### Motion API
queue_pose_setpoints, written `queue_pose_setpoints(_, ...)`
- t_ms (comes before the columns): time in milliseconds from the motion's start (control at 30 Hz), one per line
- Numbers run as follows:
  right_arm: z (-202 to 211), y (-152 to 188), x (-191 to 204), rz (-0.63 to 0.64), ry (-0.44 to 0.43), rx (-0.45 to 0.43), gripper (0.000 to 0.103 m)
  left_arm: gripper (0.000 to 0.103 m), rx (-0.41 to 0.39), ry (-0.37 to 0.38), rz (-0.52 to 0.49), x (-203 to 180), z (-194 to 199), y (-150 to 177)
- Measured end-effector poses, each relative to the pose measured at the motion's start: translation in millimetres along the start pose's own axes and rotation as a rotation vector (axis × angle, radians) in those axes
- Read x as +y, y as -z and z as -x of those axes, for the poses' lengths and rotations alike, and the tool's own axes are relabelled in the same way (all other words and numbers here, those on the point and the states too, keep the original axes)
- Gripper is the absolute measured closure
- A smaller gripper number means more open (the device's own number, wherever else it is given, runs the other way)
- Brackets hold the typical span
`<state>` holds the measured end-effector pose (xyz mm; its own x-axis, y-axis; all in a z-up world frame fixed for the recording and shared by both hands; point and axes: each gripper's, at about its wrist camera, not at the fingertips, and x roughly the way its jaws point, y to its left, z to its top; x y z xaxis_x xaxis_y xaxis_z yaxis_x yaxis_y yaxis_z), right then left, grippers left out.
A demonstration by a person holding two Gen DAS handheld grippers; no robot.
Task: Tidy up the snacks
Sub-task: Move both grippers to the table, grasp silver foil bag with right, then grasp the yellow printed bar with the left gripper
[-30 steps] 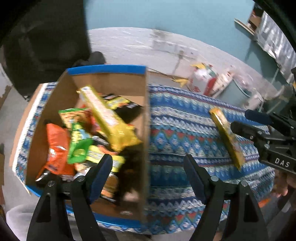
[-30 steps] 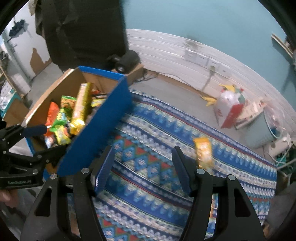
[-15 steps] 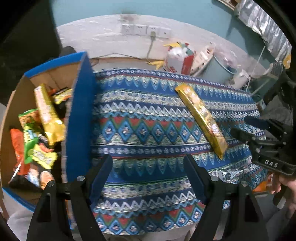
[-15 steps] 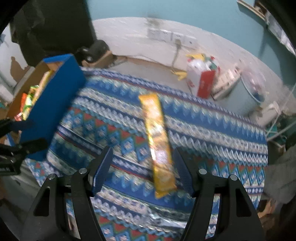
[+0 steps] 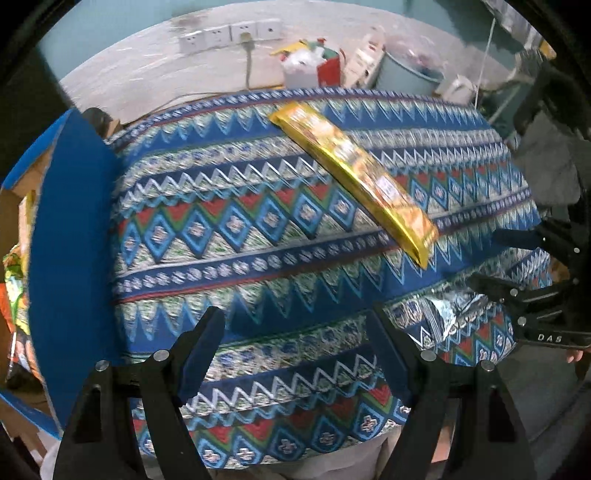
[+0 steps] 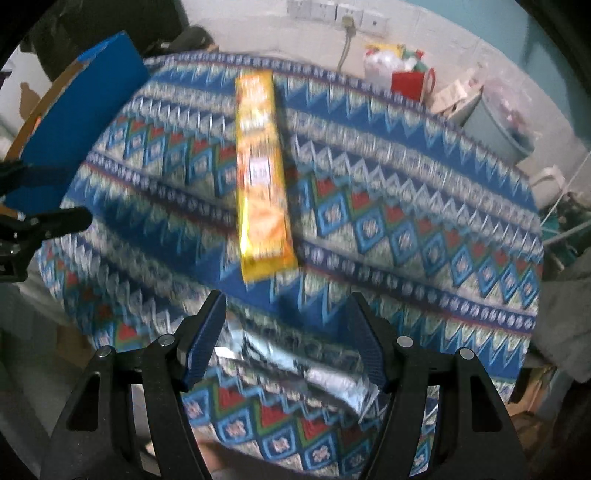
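A long yellow snack packet [image 5: 354,177] [image 6: 262,170] lies flat on the patterned blue tablecloth [image 5: 229,229]. A shiny silver packet [image 5: 454,314] [image 6: 306,369] lies near the table's front edge. My right gripper [image 6: 286,306] hangs open just above it, with the packet showing between the fingers and the pads apart from it. My left gripper [image 5: 297,332] is open over bare cloth, to the left of both packets. The blue-sided cardboard box [image 5: 70,240] [image 6: 81,122] holding several snacks stands at the left end of the table.
Behind the table, on the floor, are a white and red bag [image 5: 310,68], a pale teal bin [image 6: 495,129] and wall sockets [image 5: 229,33]. The table's front edge [image 5: 295,454] runs just beneath the left fingers. A hand [image 5: 574,356] holds the right gripper.
Both grippers have moved right, away from the box, and dropped closer to the cloth. The yellow packet now looms larger, and the silver packet has come into view under the right gripper.
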<state>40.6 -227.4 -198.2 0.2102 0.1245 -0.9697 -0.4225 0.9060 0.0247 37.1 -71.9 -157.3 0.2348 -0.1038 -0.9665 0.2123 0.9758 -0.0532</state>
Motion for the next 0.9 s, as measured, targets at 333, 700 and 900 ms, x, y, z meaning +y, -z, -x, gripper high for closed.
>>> queue_pose_setpoints(333, -32, 31, 4, 0.101, -0.018, 0.12, 0.036, 0.023, 0.066, 0.008, 0.015, -14, -30, 17)
queue_pose_setpoints(700, -53, 31, 14, 0.119, -0.071, 0.167, 0.074, 0.023, 0.091, 0.024, 0.024, -17, -39, 15)
queue_pose_setpoints(900, -43, 21, 21, 0.102, -0.14, 0.127, 0.077, 0.023, 0.081, 0.027, 0.045, -13, -36, 4)
